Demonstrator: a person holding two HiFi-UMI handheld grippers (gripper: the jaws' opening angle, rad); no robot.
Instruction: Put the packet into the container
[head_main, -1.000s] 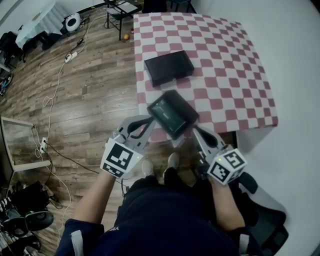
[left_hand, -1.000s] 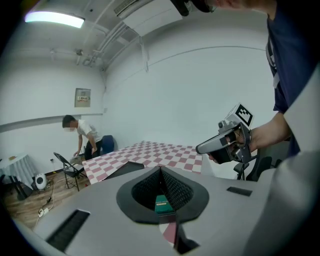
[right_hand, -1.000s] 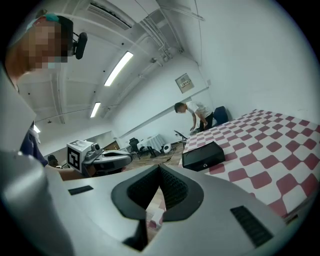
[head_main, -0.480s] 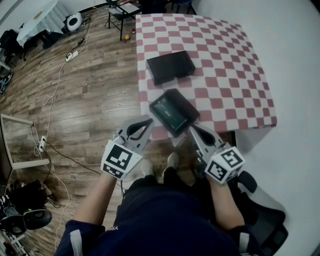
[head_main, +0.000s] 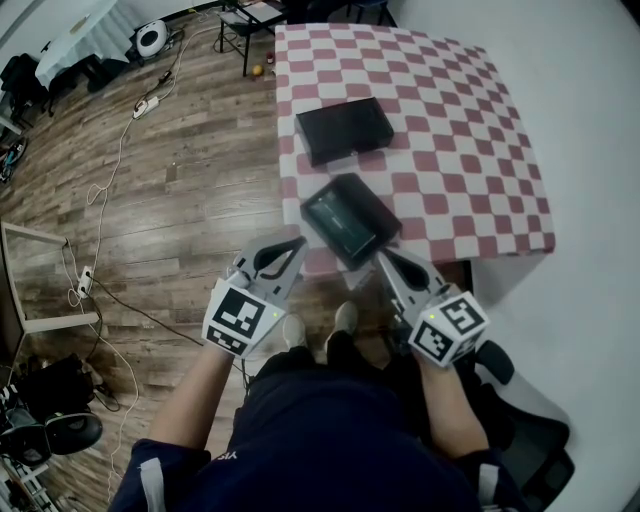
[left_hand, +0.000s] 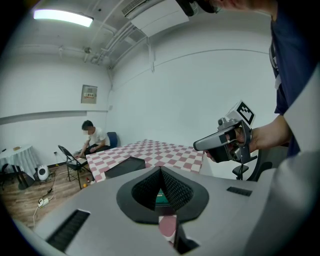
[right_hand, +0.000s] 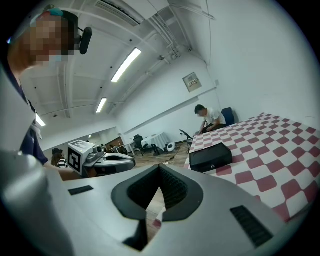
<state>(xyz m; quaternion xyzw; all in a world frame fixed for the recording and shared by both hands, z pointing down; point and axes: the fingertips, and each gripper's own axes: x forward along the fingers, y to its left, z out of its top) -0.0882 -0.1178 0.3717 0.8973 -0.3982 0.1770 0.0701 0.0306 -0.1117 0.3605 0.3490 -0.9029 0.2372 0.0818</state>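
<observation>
Both grippers are clenched and empty at the checked table's (head_main: 455, 120) near edge.
The left gripper (head_main: 299, 242) and right gripper (head_main: 384, 258) sit just beside the black container (head_main: 372, 212). The green packet (head_main: 338, 222) lies inside it, and a black box (head_main: 343, 129) sits farther off.

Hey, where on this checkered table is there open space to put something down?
The red-and-white checkered tablecloth is bare right of the flat black box and the open black container, and along the far edge beyond the box. The near left corner, around the open container, is crowded.
</observation>
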